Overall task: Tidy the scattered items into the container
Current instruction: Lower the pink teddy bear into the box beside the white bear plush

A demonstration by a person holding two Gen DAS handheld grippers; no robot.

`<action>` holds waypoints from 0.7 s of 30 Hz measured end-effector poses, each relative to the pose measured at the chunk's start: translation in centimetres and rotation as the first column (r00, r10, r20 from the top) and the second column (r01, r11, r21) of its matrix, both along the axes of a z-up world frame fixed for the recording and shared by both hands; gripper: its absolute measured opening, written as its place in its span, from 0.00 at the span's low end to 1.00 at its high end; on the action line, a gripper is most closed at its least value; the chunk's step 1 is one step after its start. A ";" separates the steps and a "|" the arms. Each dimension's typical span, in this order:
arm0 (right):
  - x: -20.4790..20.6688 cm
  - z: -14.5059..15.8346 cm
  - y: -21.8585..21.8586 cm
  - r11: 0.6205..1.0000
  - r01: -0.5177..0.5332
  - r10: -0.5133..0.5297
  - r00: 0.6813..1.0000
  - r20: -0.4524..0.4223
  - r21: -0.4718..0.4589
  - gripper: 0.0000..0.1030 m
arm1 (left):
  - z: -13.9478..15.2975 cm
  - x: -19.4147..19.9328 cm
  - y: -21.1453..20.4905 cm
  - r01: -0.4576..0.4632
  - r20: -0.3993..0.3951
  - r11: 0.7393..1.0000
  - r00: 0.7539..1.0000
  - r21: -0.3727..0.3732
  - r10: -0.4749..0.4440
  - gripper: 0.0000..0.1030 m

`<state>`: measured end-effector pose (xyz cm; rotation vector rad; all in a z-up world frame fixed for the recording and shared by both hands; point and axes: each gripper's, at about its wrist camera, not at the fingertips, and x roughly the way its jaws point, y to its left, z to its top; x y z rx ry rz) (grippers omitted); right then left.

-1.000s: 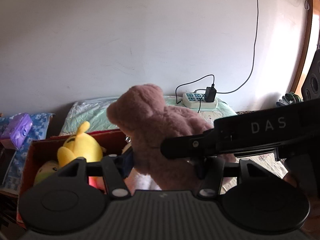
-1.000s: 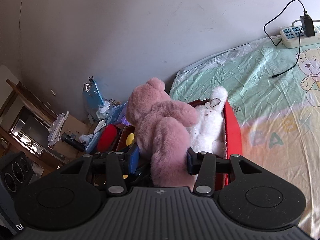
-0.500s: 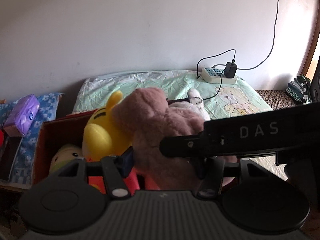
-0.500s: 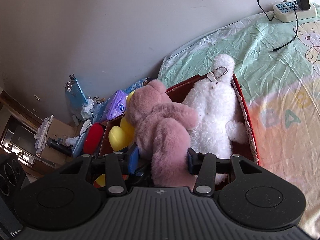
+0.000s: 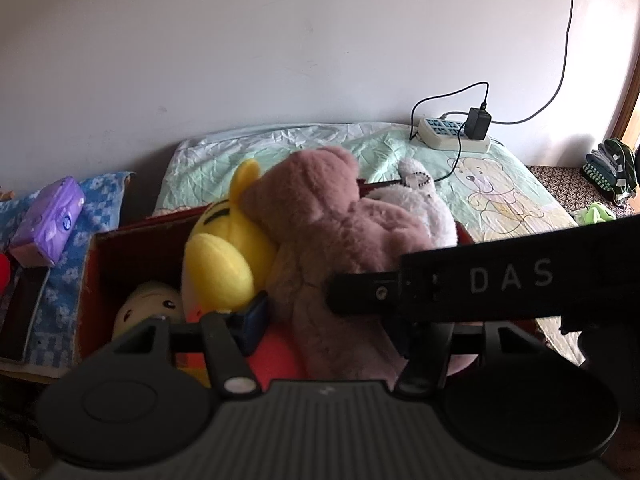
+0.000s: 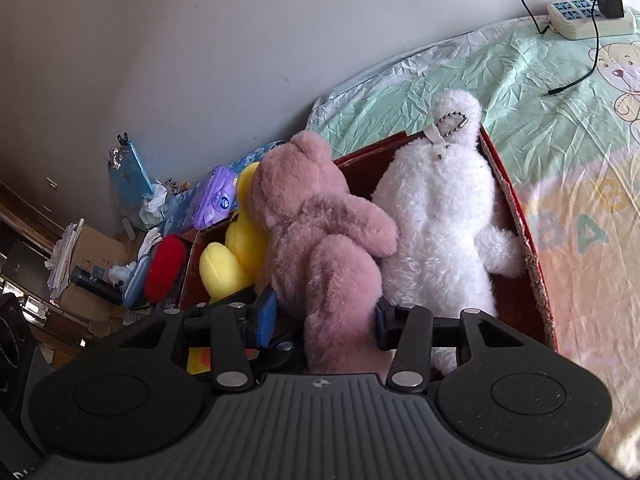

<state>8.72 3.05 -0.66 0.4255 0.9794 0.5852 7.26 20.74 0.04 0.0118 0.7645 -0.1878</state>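
the pink bear (image 6: 320, 240) has come down into the red box (image 6: 520, 216): a second ago it hung above the rim with the wall behind it, now it sits between the yellow toy (image 6: 232, 256) and the white toy (image 6: 436, 236), leaning on both, its head above the box's far edge. the right gripper (image 6: 324, 318) stays clamped on the bear's lower body, blue pad on one side, dark pad on the other, pressing into the fur. the left gripper (image 5: 328, 320) also has the bear between its fingers, but its jaws are opening; the left blue pad (image 5: 252, 320) now stands just beside the fur with a sliver of gap, where half a second ago it was tighter in. the right gripper's arm crosses the left view in front of the bear.

judged from this, the placing is nearly done: the bear looks borne by the box and its neighbours, so release is the step in hand. no loose toys show on the bed sheet (image 6: 540, 92); only a power strip (image 6: 588, 20) lies there.
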 end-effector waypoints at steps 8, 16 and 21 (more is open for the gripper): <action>0.3 -0.1 0.7 1.000 0.007 -0.007 1.000 -0.010 -0.018 0.48 | -0.2 0.6 1.0 -0.003 -0.016 1.000 1.000 0.002 0.003 0.60; 0.0 0.1 0.8 0.999 0.029 -0.029 1.000 -0.007 -0.045 0.51 | -0.4 1.0 0.9 0.013 -0.034 1.000 0.999 -0.010 -0.013 0.61; -0.2 0.5 0.7 0.997 0.041 -0.041 0.999 -0.002 -0.067 0.51 | -0.5 1.0 0.9 0.013 -0.043 1.000 0.999 -0.021 -0.014 0.64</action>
